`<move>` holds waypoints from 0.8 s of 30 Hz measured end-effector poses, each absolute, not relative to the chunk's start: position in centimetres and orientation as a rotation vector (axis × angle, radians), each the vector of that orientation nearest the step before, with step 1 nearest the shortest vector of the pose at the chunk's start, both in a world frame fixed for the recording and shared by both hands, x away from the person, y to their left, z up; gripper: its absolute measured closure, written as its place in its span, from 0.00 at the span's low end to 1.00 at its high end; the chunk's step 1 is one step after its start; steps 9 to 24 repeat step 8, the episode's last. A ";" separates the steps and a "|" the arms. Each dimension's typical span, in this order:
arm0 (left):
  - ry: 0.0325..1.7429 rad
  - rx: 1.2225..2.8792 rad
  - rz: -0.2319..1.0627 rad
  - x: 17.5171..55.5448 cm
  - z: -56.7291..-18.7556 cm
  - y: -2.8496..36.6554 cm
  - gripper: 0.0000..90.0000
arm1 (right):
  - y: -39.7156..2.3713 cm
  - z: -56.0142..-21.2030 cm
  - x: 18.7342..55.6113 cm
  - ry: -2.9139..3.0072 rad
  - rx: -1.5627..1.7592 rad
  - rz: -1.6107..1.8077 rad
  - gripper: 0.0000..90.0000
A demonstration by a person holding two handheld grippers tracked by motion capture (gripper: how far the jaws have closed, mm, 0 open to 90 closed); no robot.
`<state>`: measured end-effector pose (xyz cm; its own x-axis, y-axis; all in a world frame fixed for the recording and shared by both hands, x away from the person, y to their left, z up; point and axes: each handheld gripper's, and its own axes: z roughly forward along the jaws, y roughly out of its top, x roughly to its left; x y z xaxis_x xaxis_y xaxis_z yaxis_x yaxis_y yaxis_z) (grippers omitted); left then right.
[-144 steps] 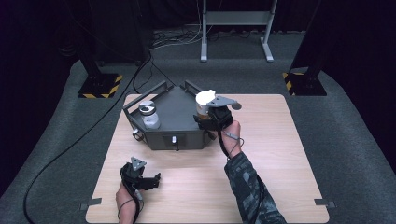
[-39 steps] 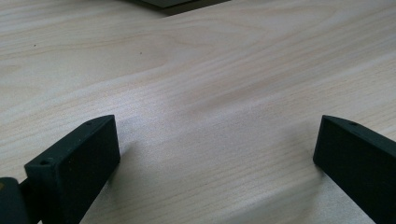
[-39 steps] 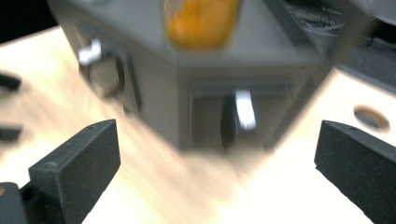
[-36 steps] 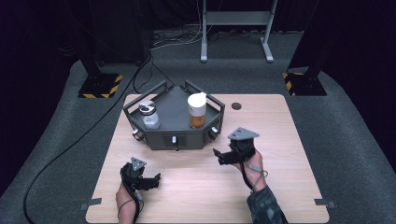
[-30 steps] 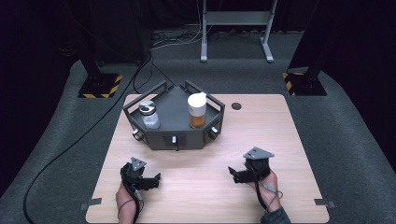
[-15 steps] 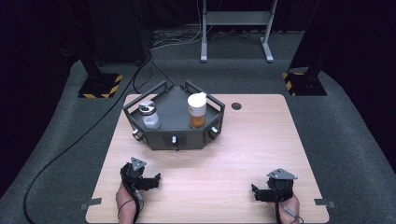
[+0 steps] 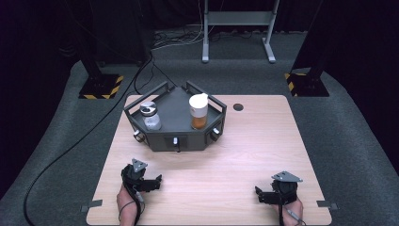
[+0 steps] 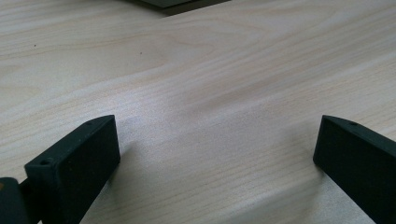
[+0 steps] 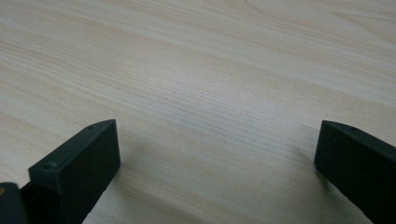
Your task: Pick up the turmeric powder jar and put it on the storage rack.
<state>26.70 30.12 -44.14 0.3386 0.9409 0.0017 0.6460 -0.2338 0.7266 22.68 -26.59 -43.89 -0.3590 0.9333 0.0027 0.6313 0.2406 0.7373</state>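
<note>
A dark grey tray [image 7: 175, 109] with handles stands at the back left of the wooden table [image 7: 254, 141]. In it are a small grey jar [image 7: 150, 116] with a metal lid on the left and a taller jar [image 7: 198, 111] with a white lid and amber contents on the right. My left gripper [image 7: 156, 181] rests at the front left of the table, open, nothing between its jaws. At the front right sits my right gripper [image 7: 258, 195], also open and empty. In each gripper view the black jaws stand wide apart over bare wood [image 8: 219, 116] [image 9: 215, 112].
A small dark hole [image 7: 238, 107] marks the table top behind the tray's right side. Grey carpet [image 7: 348, 141] surrounds the table. Stand bases with yellow-black tape [image 7: 99, 86] and a cable [image 7: 70, 146] lie on the floor to the left and behind.
My right gripper let go of the white-lidded jar in the tray and drew back to the table's front right corner. The left gripper has stayed put.
</note>
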 end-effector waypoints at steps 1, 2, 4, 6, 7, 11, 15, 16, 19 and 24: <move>1.385 1.973 0.599 26.7 -44.1 30.1 0.00 | -26.6 -43.9 22.6 2.074 1.429 0.921 0.00; 1.385 1.973 0.599 26.7 -44.1 30.1 0.00 | -26.7 -44.0 22.6 2.069 1.431 0.927 0.00; 1.385 1.972 0.599 26.7 -44.1 30.1 0.00 | -26.9 -44.0 22.5 2.061 1.439 0.940 0.00; 1.385 1.972 0.599 26.7 -44.2 30.1 0.00 | -26.9 -44.0 22.4 2.051 1.447 0.945 0.00; 1.385 1.972 0.599 26.7 -44.1 30.1 0.00 | -26.8 -44.0 22.4 2.049 1.448 0.944 0.00; 1.385 1.973 0.599 26.7 -44.1 30.1 0.00 | -26.8 -44.0 22.4 2.051 1.446 0.941 0.00; 1.385 1.973 0.599 26.7 -44.1 30.1 0.00 | -26.8 -44.0 22.4 2.051 1.446 0.941 0.00; 1.385 1.973 0.599 26.7 -44.1 30.1 0.00 | -26.8 -44.0 22.4 2.051 1.446 0.941 0.00; 1.385 1.973 0.599 26.7 -44.1 30.1 0.00 | -26.8 -44.0 22.4 2.051 1.446 0.941 0.00; 1.385 1.973 0.599 26.7 -44.1 30.1 0.00 | -26.8 -44.0 22.4 2.051 1.446 0.941 0.00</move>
